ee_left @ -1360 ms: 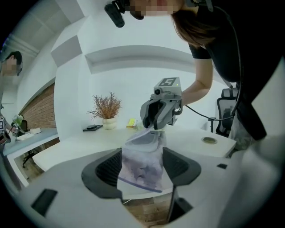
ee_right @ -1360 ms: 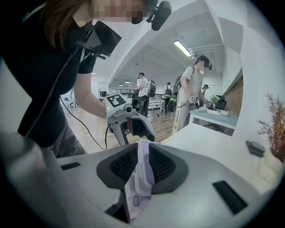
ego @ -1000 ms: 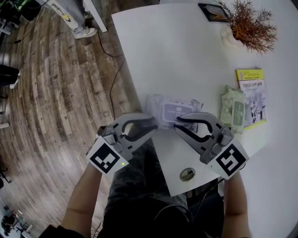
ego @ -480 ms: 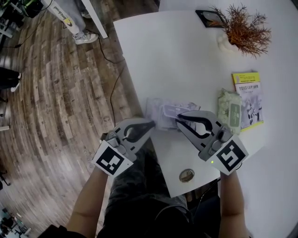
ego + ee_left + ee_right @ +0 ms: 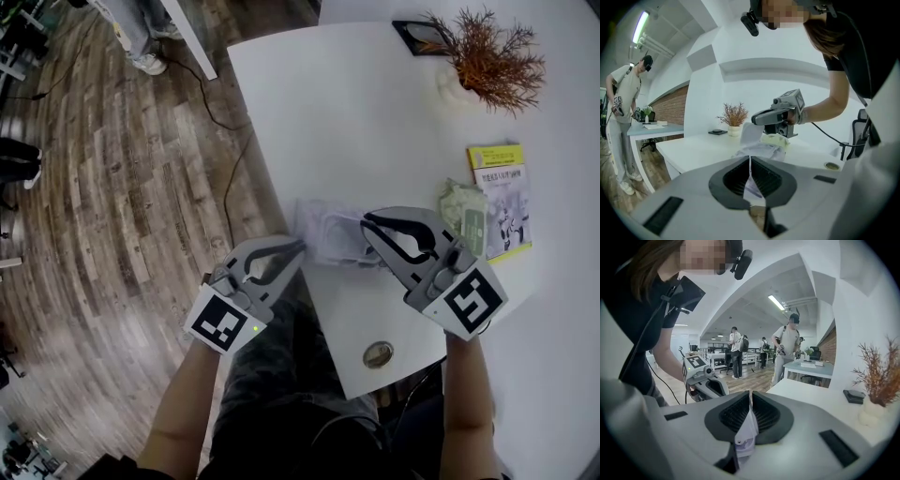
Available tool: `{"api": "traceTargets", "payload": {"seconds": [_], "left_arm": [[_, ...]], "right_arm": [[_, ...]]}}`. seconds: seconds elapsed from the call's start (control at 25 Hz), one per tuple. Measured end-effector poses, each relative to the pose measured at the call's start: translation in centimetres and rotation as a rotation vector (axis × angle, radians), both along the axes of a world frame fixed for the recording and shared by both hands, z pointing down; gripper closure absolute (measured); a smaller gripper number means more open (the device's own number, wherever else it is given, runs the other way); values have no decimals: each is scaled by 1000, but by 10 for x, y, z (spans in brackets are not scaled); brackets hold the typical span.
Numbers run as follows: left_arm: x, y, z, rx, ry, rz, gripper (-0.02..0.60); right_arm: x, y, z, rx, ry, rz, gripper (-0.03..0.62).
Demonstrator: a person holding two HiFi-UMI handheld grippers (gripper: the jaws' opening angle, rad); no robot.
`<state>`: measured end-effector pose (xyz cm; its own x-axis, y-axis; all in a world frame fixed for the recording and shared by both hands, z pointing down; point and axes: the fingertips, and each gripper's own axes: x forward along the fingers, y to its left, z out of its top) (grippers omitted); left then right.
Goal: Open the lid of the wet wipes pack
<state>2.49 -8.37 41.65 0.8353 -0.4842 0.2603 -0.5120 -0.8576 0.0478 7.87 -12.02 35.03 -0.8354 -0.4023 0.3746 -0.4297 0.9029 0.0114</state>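
The pale lilac soft wet wipes pack (image 5: 330, 234) lies at the left edge of the white round-cornered worktop (image 5: 356, 122), lower centre of the frame, with bare surface above it and a green wipes pack (image 5: 466, 220) just to its right. Both forearms reach up from below, converging on it. The left hand-held gripper (image 5: 298, 247) is pressed together on the pack's left film edge. The right hand-held gripper (image 5: 367, 223), its jaws just closing, pinches the white lid flap (image 5: 751, 133), raised higher than a second ago.

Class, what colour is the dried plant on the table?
The dried plant is rusty orange; clearest in the head view.
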Motion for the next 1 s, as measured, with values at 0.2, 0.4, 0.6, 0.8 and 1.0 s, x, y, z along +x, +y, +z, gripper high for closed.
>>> {"api": "traceTargets", "payload": {"seconds": [0.2, 0.4, 0.6, 0.8, 1.0], "left_arm": [[-1, -2, 1, -9, 13, -11, 558], [2, -8, -1, -5, 41, -31, 558], [1, -10, -1, -12, 66, -43, 558], [-1, -12, 1, -16, 71, -46, 558], [-3, -10, 3, -25, 68, -43, 558]], "right_arm": [[1, -9, -1, -2, -7, 15, 556], [3, -22, 0, -26, -17, 20, 556], [3, -33, 3, -60, -69, 43, 554], [7, -39, 11, -83, -70, 40, 554], [4, -46, 14, -31, -37, 59, 552]]}}
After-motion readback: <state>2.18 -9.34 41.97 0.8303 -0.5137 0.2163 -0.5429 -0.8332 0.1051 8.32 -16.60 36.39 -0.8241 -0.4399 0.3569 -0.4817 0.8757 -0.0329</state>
